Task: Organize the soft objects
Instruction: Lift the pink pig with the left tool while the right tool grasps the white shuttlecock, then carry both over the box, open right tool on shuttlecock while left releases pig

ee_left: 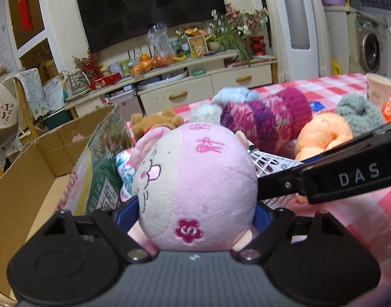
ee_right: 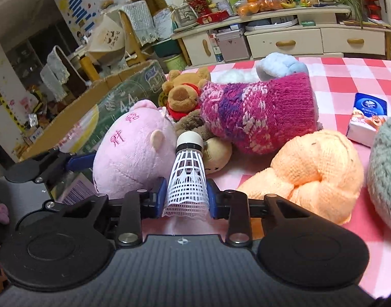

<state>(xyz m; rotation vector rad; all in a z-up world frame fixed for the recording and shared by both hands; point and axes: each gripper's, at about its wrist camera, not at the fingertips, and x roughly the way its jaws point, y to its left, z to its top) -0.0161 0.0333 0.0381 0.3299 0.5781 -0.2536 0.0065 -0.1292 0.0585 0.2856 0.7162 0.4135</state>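
My left gripper (ee_left: 195, 212) is shut on a round pink plush pig (ee_left: 195, 186), held just above the pink checked table. The pig also shows in the right wrist view (ee_right: 134, 153), with the left gripper's blue finger (ee_right: 80, 161) against it. My right gripper (ee_right: 186, 197) is shut on a white plastic shuttlecock (ee_right: 187, 179), cork tip pointing forward. Its arm crosses the left wrist view (ee_left: 348, 176). Behind lie a magenta knit piece (ee_right: 256, 112), an orange knit roll (ee_right: 313, 166), a brown bear (ee_right: 182, 94), a small tan plush (ee_right: 217, 153) and a light blue fluffy item (ee_right: 279, 66).
An open cardboard box (ee_left: 29, 179) stands at the table's left edge, with a green printed carton (ee_right: 123, 102) beside it. A grey fluffy item (ee_right: 387, 174), a tissue pack (ee_right: 366, 117) and a paper cup (ee_left: 378, 87) sit to the right. A TV cabinet (ee_right: 285, 41) stands behind.
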